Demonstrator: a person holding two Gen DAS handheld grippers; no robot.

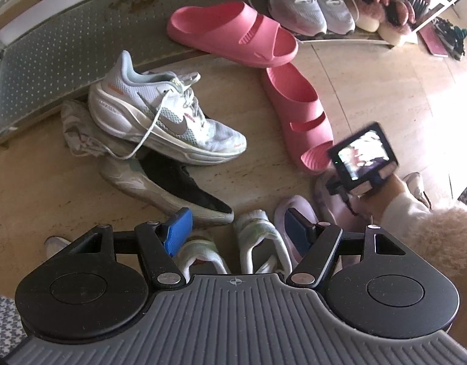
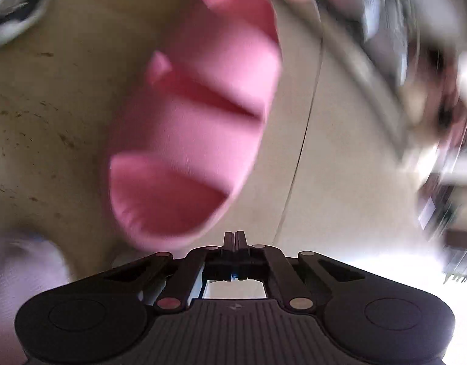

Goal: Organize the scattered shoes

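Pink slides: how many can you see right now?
2. One pink slide lies half on the rack's bottom shelf, toe overhanging. The other pink slide is on the floor, just ahead of the right gripper. Others may be hidden.

Two solid pink slides (image 1: pixel 233 30) (image 1: pixel 297 115) lie on a beige, brown-speckled floor (image 1: pixel 370 91). A white sneaker (image 1: pixel 163 115) carries a grey swoosh and orange accents; beneath it sits a black-and-grey shoe (image 1: pixel 172 191). Grey sneakers (image 1: pixel 303 3) with white laces stand beside fluffy pink-and-black slippers (image 1: pixel 382 9). The left gripper (image 1: pixel 238 234) shows blue pads on black arms above a ribbed grey body. White socks (image 1: pixel 257 243) show between the pads.
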